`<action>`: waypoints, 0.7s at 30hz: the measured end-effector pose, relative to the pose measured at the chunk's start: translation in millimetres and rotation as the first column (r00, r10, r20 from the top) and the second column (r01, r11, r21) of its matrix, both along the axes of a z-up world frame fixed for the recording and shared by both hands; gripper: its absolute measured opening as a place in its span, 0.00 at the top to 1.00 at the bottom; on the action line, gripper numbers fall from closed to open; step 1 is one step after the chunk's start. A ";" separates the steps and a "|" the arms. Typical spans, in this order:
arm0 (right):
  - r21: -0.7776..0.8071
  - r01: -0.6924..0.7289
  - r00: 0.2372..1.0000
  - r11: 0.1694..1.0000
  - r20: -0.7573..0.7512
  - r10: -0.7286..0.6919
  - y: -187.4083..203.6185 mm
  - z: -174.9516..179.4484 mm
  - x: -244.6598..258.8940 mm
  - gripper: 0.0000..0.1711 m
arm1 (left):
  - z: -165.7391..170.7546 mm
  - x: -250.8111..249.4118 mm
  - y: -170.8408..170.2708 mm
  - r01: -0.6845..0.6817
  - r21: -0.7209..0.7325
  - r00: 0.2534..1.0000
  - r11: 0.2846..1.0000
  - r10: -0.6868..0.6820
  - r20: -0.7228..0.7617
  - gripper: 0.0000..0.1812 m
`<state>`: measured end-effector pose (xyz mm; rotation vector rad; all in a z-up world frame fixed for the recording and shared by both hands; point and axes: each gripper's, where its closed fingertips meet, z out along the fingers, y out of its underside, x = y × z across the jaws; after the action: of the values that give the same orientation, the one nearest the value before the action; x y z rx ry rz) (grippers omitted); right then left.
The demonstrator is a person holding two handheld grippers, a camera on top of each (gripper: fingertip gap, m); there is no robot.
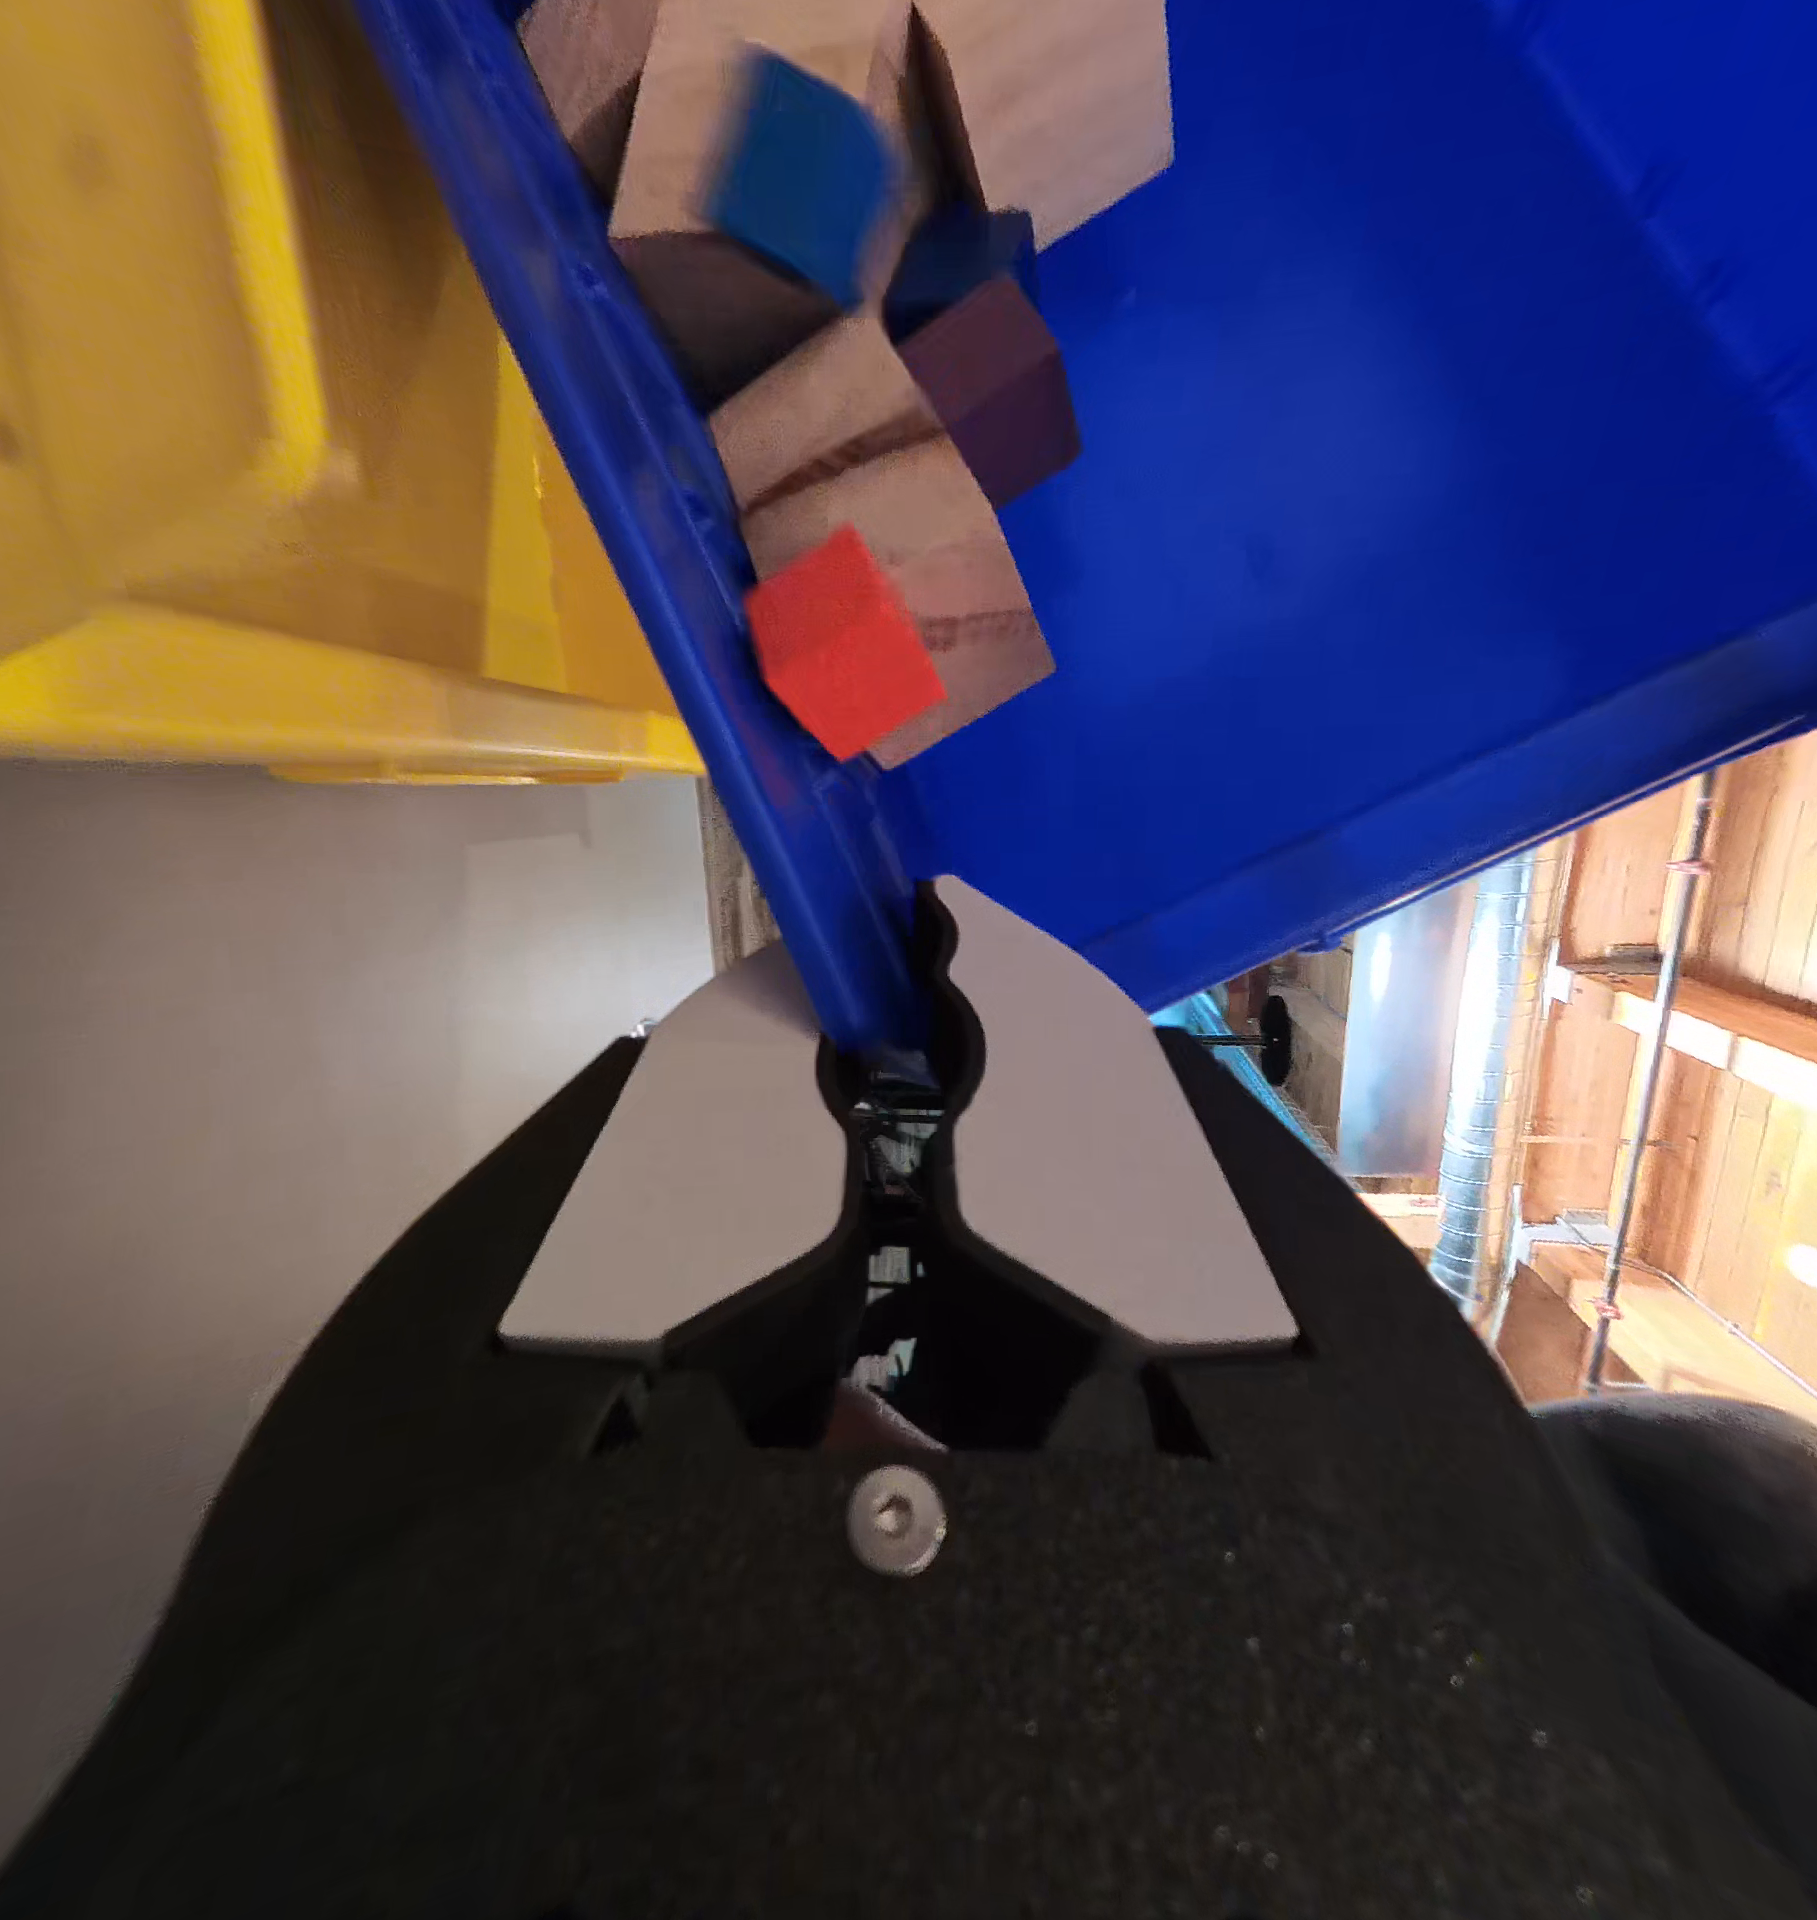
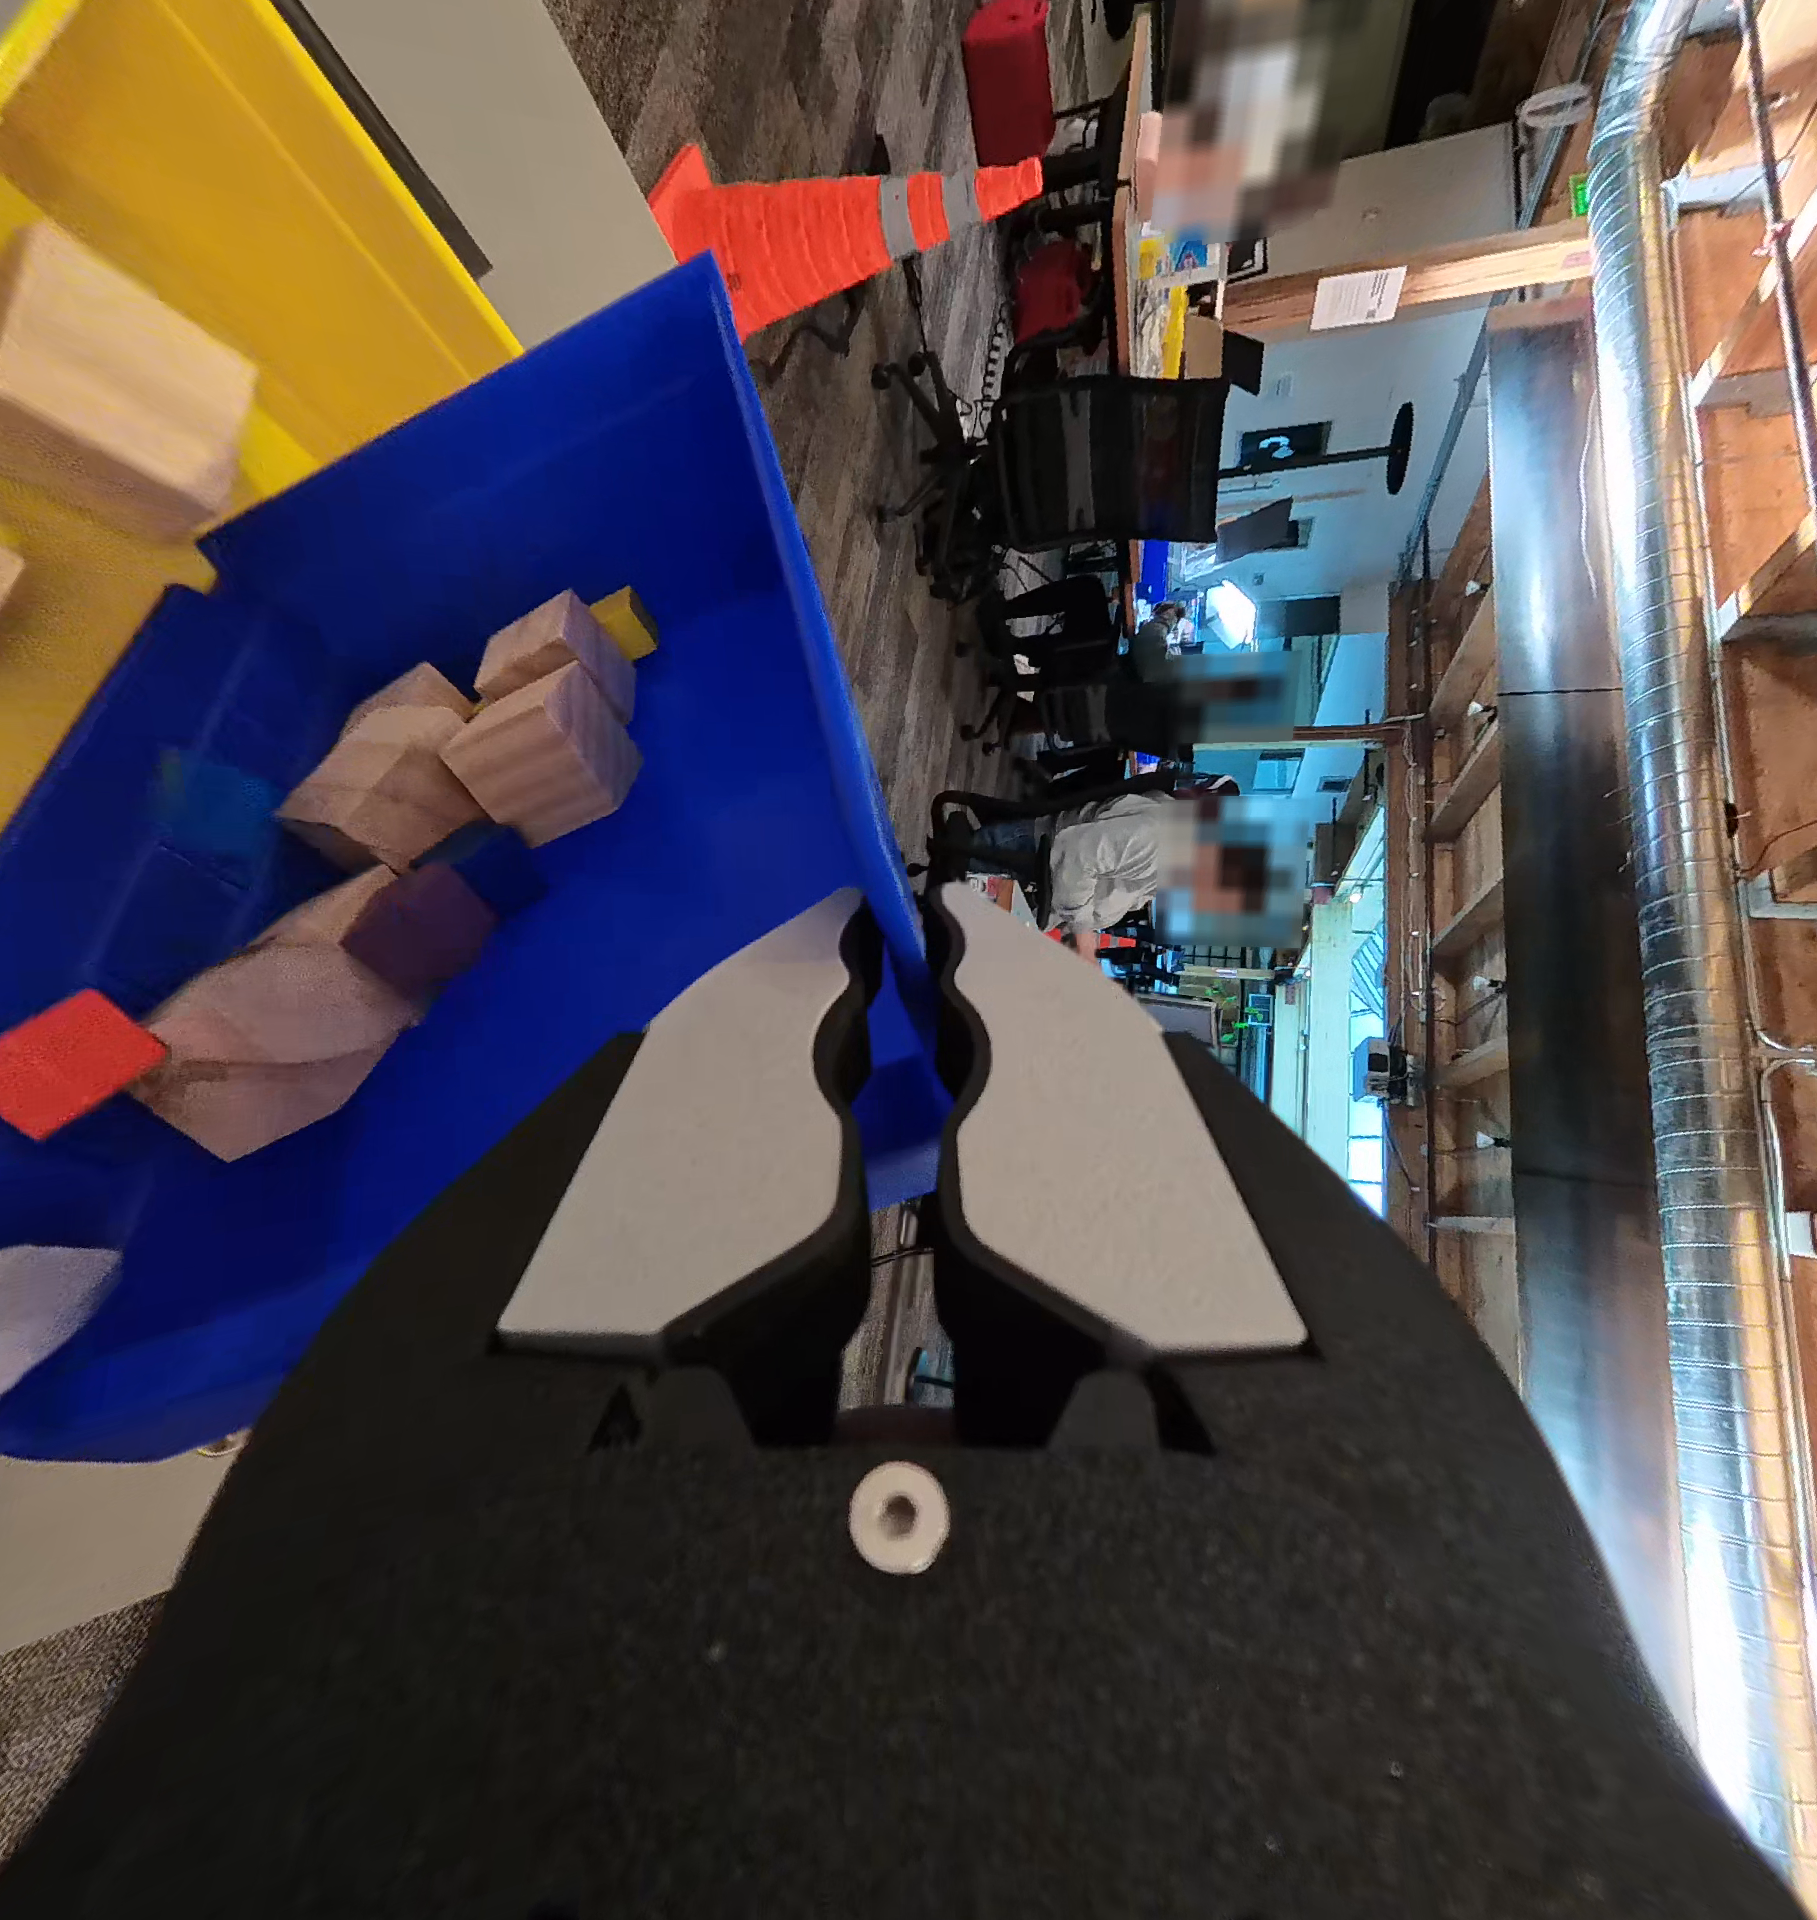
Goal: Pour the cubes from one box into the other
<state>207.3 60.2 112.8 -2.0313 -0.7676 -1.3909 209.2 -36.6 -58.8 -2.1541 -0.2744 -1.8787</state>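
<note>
I hold a glossy blue plastic box [image 1: 1403, 436] tipped steeply on its side, one gripper on each of two opposite rims. My left gripper [image 1: 888, 977], matte black with pale grey finger plates and wavy inner edges, is clamped on the box's thin moulded rim. My right gripper [image 2: 904, 935], of the same build, pinches the opposite blue wall [image 2: 779, 582] between its closed-in fingers. Inside the blue box the cubes have slid into a heap against the lower wall: plain wooden cubes [image 1: 831, 436] with visible grain, a matte red cube [image 1: 842, 644] lowest in the heap, a dark purple cube [image 1: 997, 395], and a blue cube [image 1: 810, 177] blurred by motion. In the right wrist view a small yellow block [image 2: 629, 623] peeks out behind the wooden ones. Just beyond the lowered rim lies the yellow plastic box [image 1: 208, 416], smooth-walled, resting on a pale grey tabletop [image 1: 312, 987]; two wooden cubes [image 2: 104, 395] show against its yellow interior. Behind, I see an orange traffic cone [image 2: 831, 223] with reflective grey bands, black mesh office chairs [image 2: 1091, 468] on patterned carpet, a ribbed silver duct [image 2: 1673, 831], and wooden plank walls. A sheet of paper [image 2: 1361, 296] is pinned to a beam; I can't make out any brand marks on the boxes or cubes.
</note>
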 end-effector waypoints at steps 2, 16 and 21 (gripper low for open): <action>-0.002 -0.005 1.000 1.000 0.010 0.005 -0.4 1.5 -2.8 0.96 | 2.5 2.5 -1.8 0.003 -0.006 1.000 1.000 -0.003 0.022 0.97; -0.105 -0.115 0.967 0.988 0.217 0.136 -3.0 -7.1 -40.4 0.97 | -0.9 2.6 -2.8 0.067 -0.165 0.973 0.984 -0.028 0.230 0.98; -0.101 -0.096 0.967 0.990 0.226 0.117 0.2 -7.4 -45.3 0.97 | 1.6 0.7 -3.3 0.088 -0.165 0.964 0.982 -0.043 0.261 0.98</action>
<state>162.0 60.3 105.5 -1.8821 -1.0405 -1.5737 209.9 -39.9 -57.3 -2.0453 -0.4408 -2.2521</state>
